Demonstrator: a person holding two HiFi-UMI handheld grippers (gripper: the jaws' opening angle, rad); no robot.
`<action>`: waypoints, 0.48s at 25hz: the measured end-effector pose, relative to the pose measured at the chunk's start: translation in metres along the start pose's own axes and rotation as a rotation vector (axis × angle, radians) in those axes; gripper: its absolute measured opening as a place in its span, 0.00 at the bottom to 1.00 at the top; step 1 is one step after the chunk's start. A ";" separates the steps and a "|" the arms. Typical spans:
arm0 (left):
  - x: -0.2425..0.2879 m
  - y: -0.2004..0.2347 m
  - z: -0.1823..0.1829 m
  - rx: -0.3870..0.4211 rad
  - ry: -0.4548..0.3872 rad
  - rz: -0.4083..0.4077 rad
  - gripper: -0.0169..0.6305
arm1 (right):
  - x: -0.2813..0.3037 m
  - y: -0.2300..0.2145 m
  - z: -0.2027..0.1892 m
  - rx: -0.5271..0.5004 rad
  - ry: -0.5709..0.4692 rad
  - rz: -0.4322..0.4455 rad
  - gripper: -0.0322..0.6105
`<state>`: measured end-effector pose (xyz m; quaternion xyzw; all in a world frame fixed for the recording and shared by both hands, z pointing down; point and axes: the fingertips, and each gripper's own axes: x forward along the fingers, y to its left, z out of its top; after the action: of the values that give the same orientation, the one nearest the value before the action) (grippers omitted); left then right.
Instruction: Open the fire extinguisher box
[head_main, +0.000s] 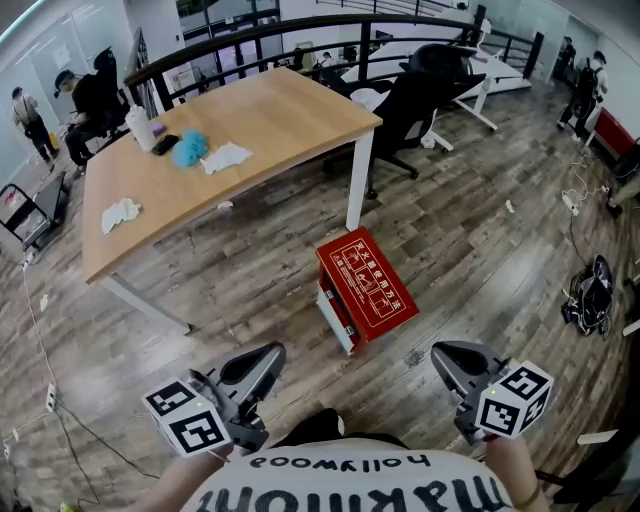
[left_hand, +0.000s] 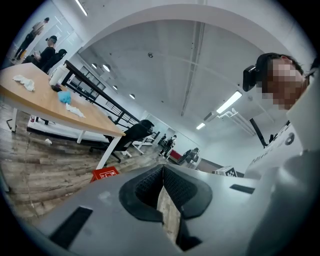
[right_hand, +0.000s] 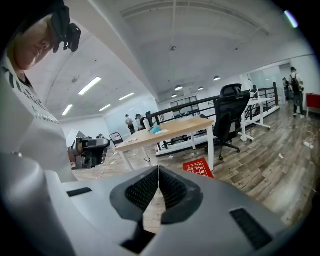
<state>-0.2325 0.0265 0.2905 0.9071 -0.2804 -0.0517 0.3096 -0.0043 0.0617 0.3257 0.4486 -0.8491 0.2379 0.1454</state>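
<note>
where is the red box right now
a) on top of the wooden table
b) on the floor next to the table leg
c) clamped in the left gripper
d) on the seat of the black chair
b: the red box lies on the floor close to the white table leg, while the left gripper and the right gripper are both shut, empty and short of it.

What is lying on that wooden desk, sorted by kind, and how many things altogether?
White crumpled cloths or papers: 2
Blue fluffy thing: 1
White bottle: 1
Small dark object: 1
Total: 5
Not counted: a tiny pale scrap at the edge of the desk.
</note>
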 end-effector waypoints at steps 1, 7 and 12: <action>0.002 0.003 0.002 -0.001 0.000 -0.001 0.04 | 0.003 0.000 0.001 0.000 0.003 0.000 0.06; 0.012 0.017 0.009 -0.003 -0.004 -0.014 0.04 | 0.010 -0.009 0.001 0.005 0.018 -0.021 0.06; 0.016 0.022 0.012 -0.005 -0.006 -0.018 0.04 | 0.018 -0.012 0.005 -0.002 0.022 -0.017 0.06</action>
<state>-0.2334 -0.0027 0.2952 0.9087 -0.2730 -0.0580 0.3104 -0.0042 0.0405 0.3334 0.4531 -0.8439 0.2406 0.1572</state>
